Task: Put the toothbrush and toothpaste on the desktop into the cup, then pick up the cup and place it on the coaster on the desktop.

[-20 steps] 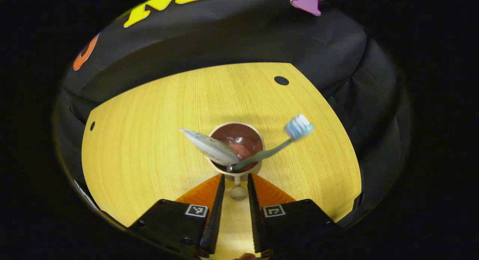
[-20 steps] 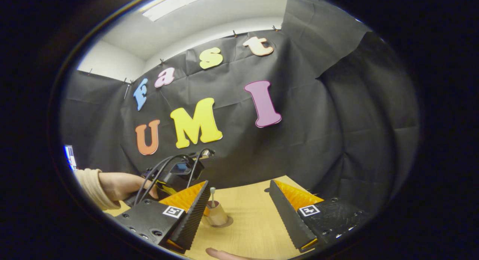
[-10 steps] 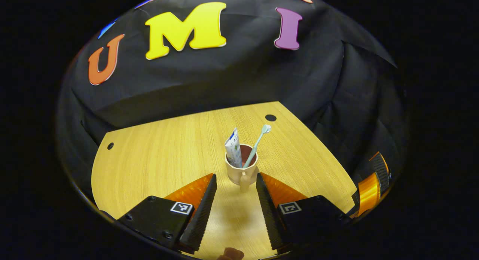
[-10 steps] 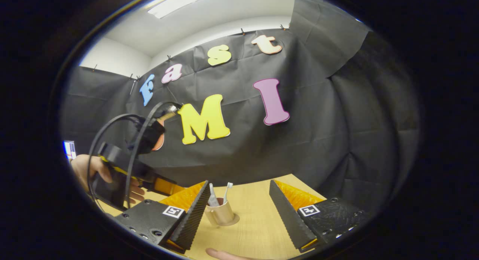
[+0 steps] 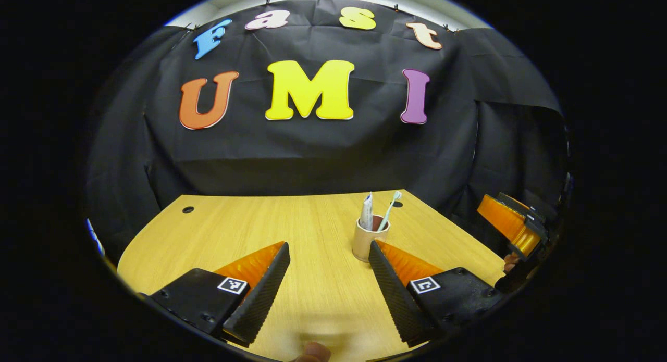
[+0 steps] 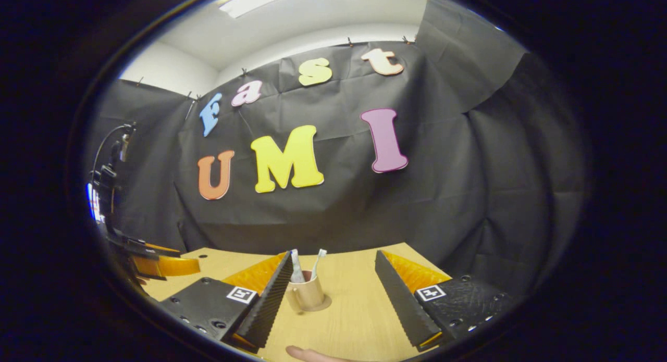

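Cup delivered, left gripper (image 5: 328,278) backed off

I have let go of the cup (image 5: 363,240) and drawn back; it stands alone on the coaster (image 6: 312,304) with the toothpaste (image 5: 367,212) and toothbrush (image 5: 390,210) upright inside, so I judge the task done. Both grippers' fingers stand wide apart, holding nothing (right gripper (image 6: 333,294) likewise). The right gripper view shows the coaster rim under the cup; the left gripper view hides it behind a finger.

wooden desk (image 5: 271,226) with two holes, black cloth wall (image 6: 448,195), white ceiling (image 6: 292,18)
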Available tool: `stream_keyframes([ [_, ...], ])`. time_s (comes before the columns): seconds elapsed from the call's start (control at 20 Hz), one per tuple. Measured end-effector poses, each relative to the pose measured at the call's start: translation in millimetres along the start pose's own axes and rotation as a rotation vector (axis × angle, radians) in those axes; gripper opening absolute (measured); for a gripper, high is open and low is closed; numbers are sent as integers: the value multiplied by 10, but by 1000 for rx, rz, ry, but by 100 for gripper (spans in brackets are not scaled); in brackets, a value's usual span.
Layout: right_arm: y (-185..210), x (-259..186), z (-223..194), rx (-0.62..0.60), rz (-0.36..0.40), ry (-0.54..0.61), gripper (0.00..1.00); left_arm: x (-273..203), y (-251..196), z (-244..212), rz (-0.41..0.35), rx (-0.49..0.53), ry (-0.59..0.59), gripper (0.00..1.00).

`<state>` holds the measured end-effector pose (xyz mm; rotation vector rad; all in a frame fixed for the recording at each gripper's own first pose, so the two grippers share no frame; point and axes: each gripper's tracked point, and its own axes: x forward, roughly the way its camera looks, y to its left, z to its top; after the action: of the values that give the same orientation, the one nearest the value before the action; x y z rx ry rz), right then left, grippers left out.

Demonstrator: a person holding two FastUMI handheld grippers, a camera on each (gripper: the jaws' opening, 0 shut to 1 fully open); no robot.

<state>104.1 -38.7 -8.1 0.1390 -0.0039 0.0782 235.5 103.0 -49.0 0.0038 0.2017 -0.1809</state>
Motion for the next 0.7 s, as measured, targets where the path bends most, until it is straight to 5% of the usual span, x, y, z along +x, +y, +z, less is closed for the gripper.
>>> stream_keyframes([
  [0.3, 249, -29, -120, -67, 14, 26, 95, -227, 341, 52, 37, 9, -102, 97],
  [0.7, 381, -127, -89, -74, 39, 16, 95, -183, 197, -85, -13, -27, -123, 97],
])
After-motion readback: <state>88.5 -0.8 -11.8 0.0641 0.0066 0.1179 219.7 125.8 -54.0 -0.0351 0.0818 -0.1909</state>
